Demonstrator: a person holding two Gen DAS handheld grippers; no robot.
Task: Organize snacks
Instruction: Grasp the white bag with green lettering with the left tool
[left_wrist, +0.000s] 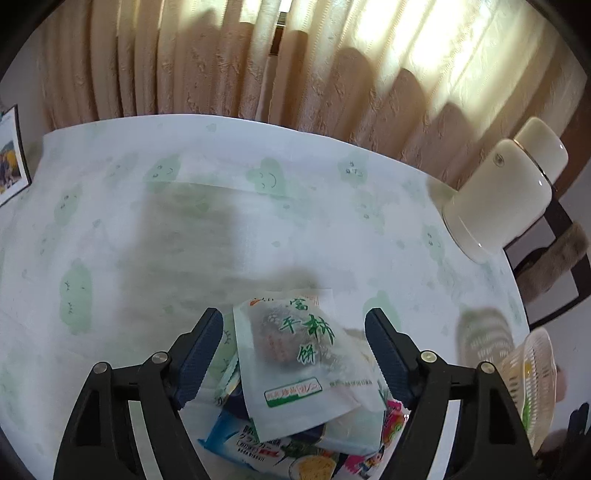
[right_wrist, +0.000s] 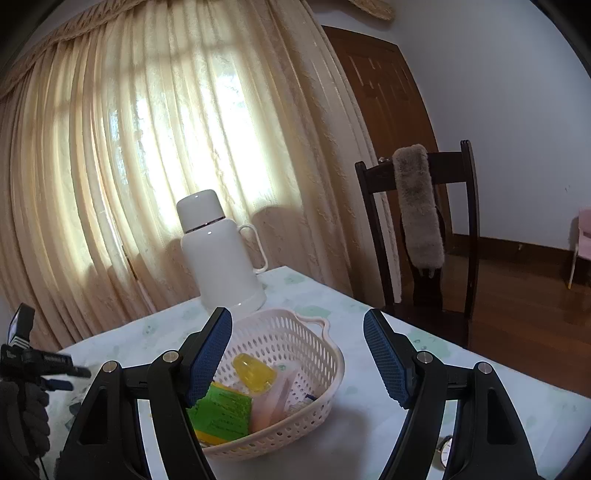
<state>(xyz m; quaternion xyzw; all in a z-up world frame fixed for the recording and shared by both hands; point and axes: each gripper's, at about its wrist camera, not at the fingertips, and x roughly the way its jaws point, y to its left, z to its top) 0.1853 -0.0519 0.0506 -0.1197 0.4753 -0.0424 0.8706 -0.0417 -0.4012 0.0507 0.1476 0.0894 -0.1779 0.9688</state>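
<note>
- White and translucent, the top snack packet with green lettering lies on a loose heap of snack packets on the table, directly between the spread fingers of the left gripper; neither pad presses on it, so nothing is held.
- Right gripper hangs level with its jaws wide and empty, the cream perforated basket in front of it already holding a green pack, a yellow piece and a pinkish pouch.
- Likely next is closing on the top packet, and the risk is that the slick film slides off the uneven pile, or the fingers catch the blue biscuit pack beneath and drag it along.
- Basket sits well apart from the heap, at the table's right side, so a weak pinch could drop the packet on the way.
- White thermos stands just behind the basket; a wide swing could knock it.
</note>
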